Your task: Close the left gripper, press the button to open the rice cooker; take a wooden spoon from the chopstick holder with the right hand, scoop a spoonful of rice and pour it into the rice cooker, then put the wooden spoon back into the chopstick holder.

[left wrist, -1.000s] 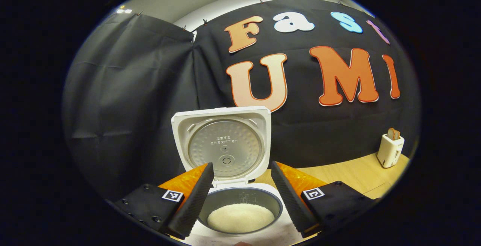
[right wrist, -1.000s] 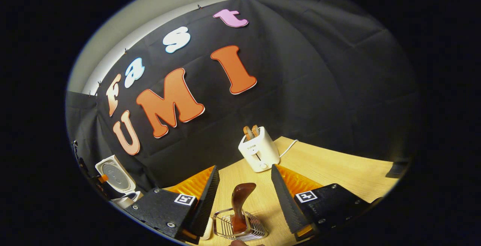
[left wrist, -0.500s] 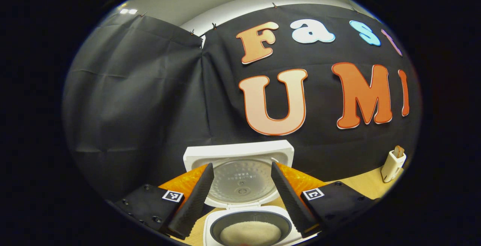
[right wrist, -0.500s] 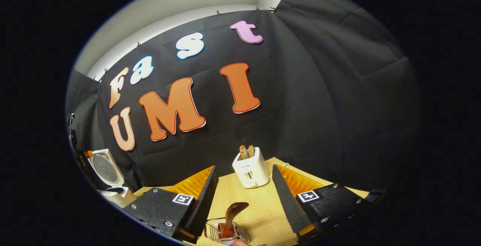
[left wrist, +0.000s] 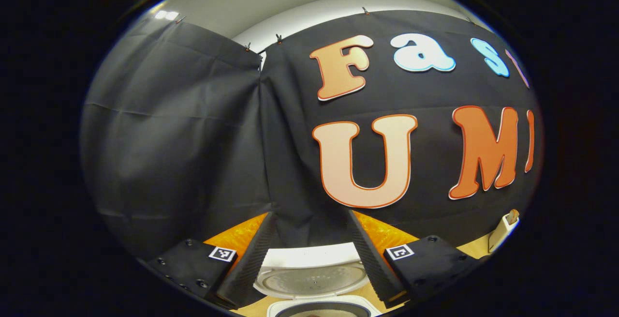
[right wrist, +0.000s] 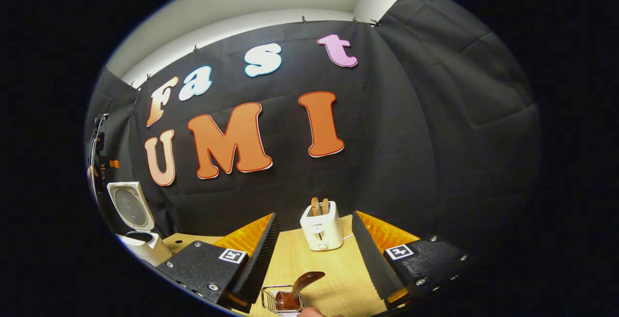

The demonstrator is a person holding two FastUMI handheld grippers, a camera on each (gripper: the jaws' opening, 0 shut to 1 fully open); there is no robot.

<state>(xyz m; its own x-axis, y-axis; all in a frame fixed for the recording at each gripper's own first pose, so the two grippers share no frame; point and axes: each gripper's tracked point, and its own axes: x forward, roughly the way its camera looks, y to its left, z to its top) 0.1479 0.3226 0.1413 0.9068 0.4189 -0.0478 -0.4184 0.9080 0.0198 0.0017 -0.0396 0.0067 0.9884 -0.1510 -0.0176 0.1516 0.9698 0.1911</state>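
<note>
The white rice cooker (left wrist: pixel 314 278) stands with its lid up, low in the left gripper view; the pot's dark rim barely shows at the bottom edge. My left gripper (left wrist: pixel 312 259) is open, raised above and in front of it, holding nothing. In the right gripper view the same cooker (right wrist: pixel 133 220) stands at the far left of the wooden table (right wrist: pixel 348 268). The brown wooden spoon (right wrist: pixel 299 288) leans in the wire chopstick holder (right wrist: pixel 280 300) near the bottom edge. My right gripper (right wrist: pixel 314 264) hangs open above the spoon, apart from it.
A white toaster (right wrist: pixel 321 225) with bread slices stands at the back of the table, also seen as the toaster (left wrist: pixel 503 227) at the right of the left gripper view. A fingertip (right wrist: pixel 312 312) shows at the bottom edge. Black cloth walls close the back and sides.
Both grippers have drawn back and tilted up. The rice cooker slid down the left gripper view, its rice dropping out of sight. The spoon and holder sank toward the bottom of the right gripper view.
</note>
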